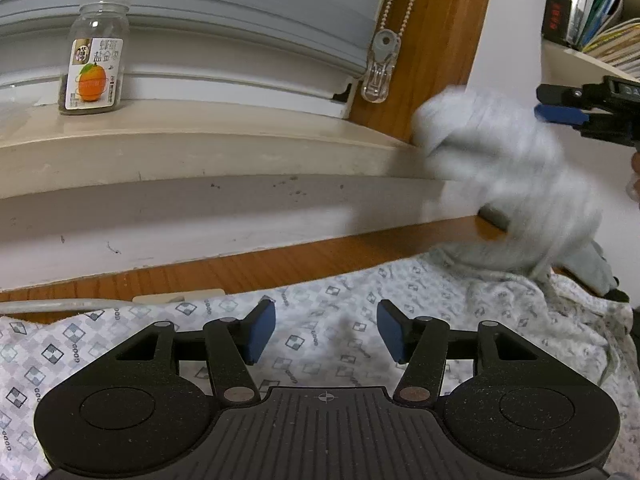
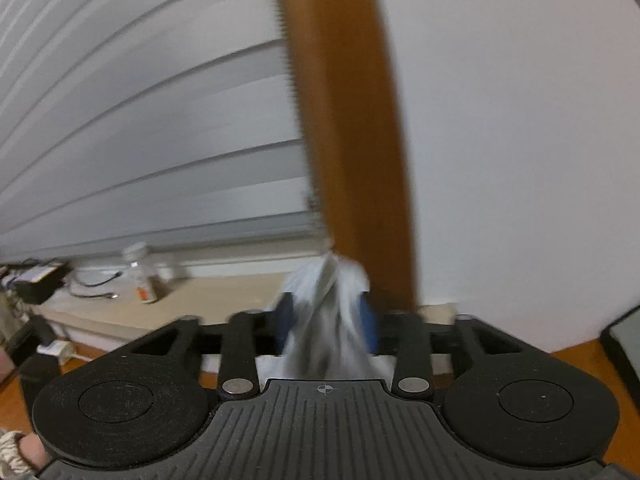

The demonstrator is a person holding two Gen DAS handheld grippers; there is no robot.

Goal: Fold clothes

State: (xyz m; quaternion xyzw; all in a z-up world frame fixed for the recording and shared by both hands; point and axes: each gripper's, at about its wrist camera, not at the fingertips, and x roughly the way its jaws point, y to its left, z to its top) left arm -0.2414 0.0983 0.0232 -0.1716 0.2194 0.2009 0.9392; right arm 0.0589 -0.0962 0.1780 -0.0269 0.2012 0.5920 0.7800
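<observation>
Cloth (image 1: 508, 176), light grey, blurry, up in air by wood frame (image 1: 432, 40), pinched in R gripper (image 2: 329, 322). L gripper (image 1: 326, 332) w/ fingers apart, nothing btwn, low over patterned sheet (image 1: 328, 304). Jar (image 1: 96, 56) on sill (image 1: 200, 136).

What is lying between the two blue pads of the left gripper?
Nothing is held there. In the left wrist view, the left gripper has open jaws, and only the patterned cloth underneath shows through the gap.
</observation>
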